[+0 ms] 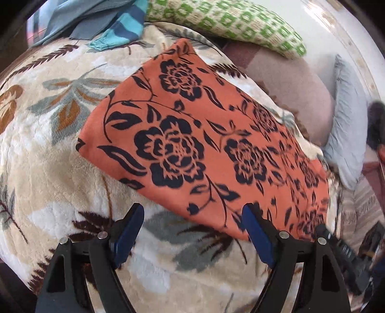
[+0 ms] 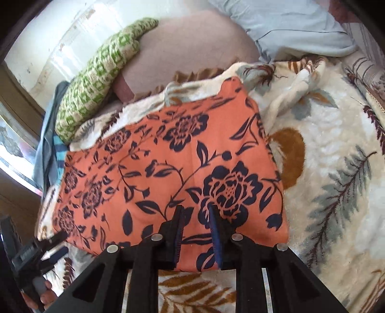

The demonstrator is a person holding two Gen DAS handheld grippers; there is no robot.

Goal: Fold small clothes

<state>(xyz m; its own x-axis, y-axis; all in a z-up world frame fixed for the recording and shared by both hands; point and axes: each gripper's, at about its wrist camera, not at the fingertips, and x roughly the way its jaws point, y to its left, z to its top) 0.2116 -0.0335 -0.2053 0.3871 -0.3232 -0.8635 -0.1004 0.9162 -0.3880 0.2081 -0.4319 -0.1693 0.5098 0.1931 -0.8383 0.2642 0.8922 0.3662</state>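
Two grippers hover at the near edge of the orange cloth [image 2: 168, 173]. The right gripper [image 2: 196, 211] has its jaws narrowly apart with nothing pinched between them; the left gripper [image 1: 192, 216] is spread wide and empty, tilted steeply down. The cloth lies flat as a neat rectangle on the blanket [image 1: 60, 149], so this fold looks done. More clothes [image 1: 96, 21] wait at the far left.
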